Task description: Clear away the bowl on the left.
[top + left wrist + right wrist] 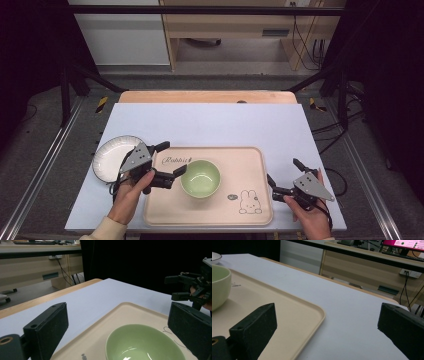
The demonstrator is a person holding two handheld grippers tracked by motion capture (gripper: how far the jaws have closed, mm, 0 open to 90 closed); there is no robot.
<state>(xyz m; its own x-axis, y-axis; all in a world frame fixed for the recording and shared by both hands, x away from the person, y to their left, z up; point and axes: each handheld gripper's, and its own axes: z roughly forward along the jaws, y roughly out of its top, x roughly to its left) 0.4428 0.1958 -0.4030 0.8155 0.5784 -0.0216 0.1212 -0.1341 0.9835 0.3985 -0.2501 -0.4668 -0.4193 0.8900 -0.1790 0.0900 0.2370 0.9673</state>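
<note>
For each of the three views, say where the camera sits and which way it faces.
High view: above the person's side, looking forward and down on the tray; both hands and tools show.
Left gripper view: rides the left tool, facing across the green bowl toward the right tool.
Right gripper view: rides the right tool, facing the tray's corner and far table edge.
All three share bowl and tray.

I see a beige tray point(250, 210) on the white table point(210, 125), with a green bowl point(200, 178) on it left of centre. At nine o'clock from the bowl my left gripper point(171, 160) hangs with jaws apart, just beside the bowl's rim. A white plate point(111, 155) lies beyond it. At three o'clock, off the tray, my right gripper point(283, 171) is spread wide.
</note>
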